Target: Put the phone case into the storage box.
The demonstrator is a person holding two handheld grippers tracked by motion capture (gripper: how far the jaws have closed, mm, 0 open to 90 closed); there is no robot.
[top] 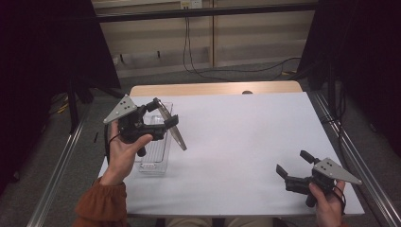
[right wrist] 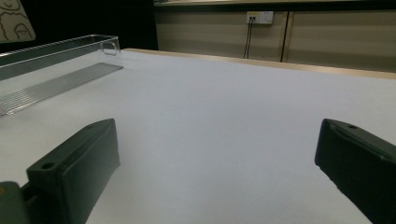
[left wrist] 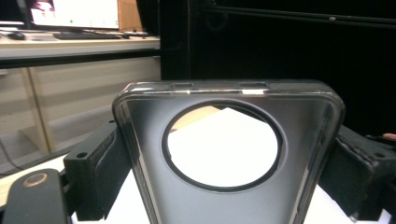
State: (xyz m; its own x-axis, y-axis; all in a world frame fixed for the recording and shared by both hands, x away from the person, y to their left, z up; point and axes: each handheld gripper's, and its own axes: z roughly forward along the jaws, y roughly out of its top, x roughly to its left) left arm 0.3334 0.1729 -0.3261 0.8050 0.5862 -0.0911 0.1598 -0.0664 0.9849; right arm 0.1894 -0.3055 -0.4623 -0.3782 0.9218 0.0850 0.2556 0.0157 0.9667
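While lifted above the clear rectangular plastic tray (top: 153,158), a smoky translucent phone case with a large round cutout (top: 171,126) is clamped between the jaws of the left gripper (top: 161,116), tilted. Well right of the tray, the right gripper (top: 292,164) is held low over the white table (top: 236,137), jaws spread apart, nothing gripped.

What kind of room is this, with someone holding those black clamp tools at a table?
Probably a lab or recording workspace. The white-topped table stands inside a metal rail frame with black curtains at the sides, cables run along the floor, and a monitor and keyboard desk sits nearby.
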